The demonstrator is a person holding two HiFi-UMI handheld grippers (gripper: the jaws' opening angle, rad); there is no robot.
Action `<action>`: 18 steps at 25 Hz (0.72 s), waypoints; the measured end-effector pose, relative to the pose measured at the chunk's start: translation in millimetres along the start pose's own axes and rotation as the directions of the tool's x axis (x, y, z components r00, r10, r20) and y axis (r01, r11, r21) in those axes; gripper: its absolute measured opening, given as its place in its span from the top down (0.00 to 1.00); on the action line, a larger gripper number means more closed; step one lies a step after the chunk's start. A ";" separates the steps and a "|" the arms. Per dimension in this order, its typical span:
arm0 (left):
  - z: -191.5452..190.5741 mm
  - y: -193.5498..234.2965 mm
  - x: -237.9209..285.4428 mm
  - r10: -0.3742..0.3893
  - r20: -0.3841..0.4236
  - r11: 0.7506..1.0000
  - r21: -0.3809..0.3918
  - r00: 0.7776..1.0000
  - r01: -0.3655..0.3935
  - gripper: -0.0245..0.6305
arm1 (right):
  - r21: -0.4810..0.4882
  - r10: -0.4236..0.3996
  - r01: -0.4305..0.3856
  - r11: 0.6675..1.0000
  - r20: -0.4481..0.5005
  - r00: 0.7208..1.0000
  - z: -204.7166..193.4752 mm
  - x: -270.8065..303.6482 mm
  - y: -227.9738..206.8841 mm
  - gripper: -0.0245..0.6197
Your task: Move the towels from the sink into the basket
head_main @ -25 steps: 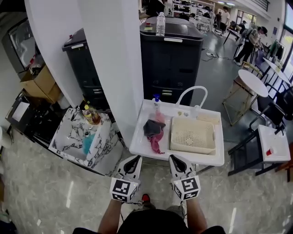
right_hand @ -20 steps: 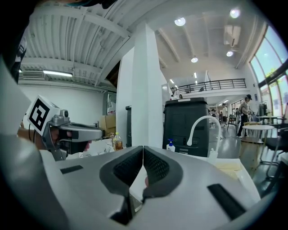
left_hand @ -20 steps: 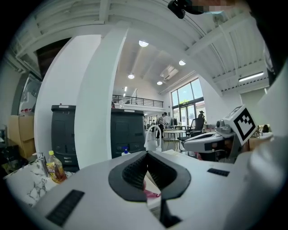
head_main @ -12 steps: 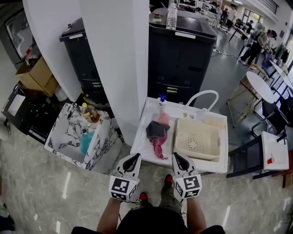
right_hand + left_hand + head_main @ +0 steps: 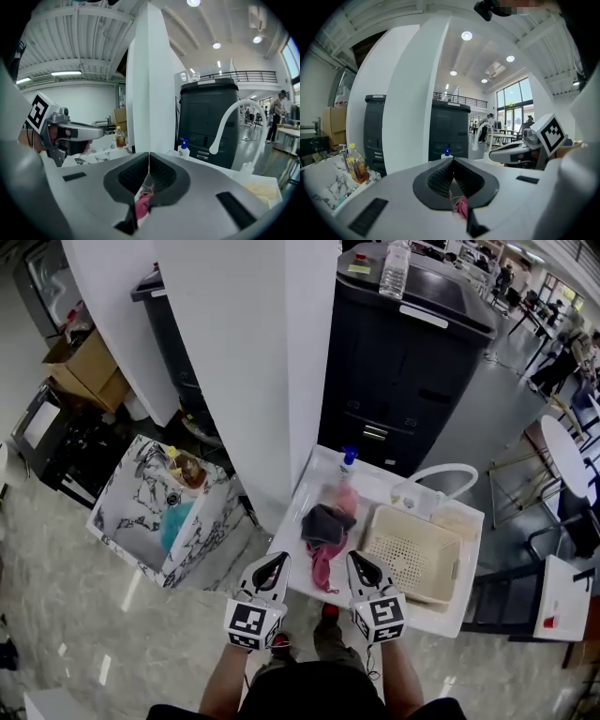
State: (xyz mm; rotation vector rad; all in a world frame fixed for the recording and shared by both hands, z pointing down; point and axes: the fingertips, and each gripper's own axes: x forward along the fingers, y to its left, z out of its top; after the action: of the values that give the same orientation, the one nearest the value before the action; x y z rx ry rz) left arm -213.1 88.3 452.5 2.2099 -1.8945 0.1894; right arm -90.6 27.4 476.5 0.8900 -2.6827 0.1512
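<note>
A white sink unit (image 5: 309,585) stands just ahead of me. On its left part lie a dark grey towel (image 5: 324,522), a pink towel (image 5: 323,565) and a paler pink one (image 5: 346,500). On the right part sits a beige perforated basket (image 5: 412,554) with nothing in it. My left gripper (image 5: 277,562) and right gripper (image 5: 354,561) hover side by side at the sink's near edge, both shut and holding nothing. In the left gripper view the left gripper (image 5: 452,160) points over the sink, with the pink towel (image 5: 462,206) showing below it. The right gripper (image 5: 149,165) likewise has the pink towel (image 5: 143,204) beneath it.
A white faucet (image 5: 439,474) arches over the sink's back, with a blue-capped soap bottle (image 5: 348,459) beside it. A white pillar (image 5: 253,362) and a black cabinet (image 5: 412,362) stand behind. A marble-patterned counter (image 5: 141,512) with an oil bottle (image 5: 187,471) is at the left.
The head view has swung and drawn nearer to the sink, so the towels now lie right in front of both grippers. Both grippers stay shut and level.
</note>
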 end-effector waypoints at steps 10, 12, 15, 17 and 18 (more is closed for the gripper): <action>-35.2 21.4 46.0 0.096 -0.095 0.992 -0.072 0.991 -0.103 0.95 | -0.004 0.110 -0.111 0.994 -0.101 0.989 -30.2 63.5 -33.8 0.92; -42.0 24.2 52.5 0.106 -0.109 0.990 -0.077 0.988 -0.114 0.95 | -0.005 0.128 -0.130 0.992 -0.122 0.984 -38.8 73.0 -35.8 0.92; -51.3 25.9 60.1 0.115 -0.126 0.988 -0.085 0.985 -0.126 0.95 | -0.001 0.150 -0.152 0.988 -0.154 0.977 -50.3 83.8 -39.6 0.92; -55.8 26.9 64.2 0.117 -0.144 0.988 -0.086 0.983 -0.130 0.95 | 0.001 0.159 -0.162 0.987 -0.166 0.973 -53.8 90.5 -42.0 0.92; -57.0 27.3 66.1 0.117 -0.152 0.988 -0.084 0.982 -0.130 0.95 | 0.000 0.162 -0.164 0.986 -0.169 0.972 -54.7 94.0 -43.5 0.92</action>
State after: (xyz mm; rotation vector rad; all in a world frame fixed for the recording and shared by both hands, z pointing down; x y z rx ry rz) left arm -226.8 35.5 525.9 1.9635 -1.9202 0.2705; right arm -121.9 -50.0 558.7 0.6219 -2.5919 0.2340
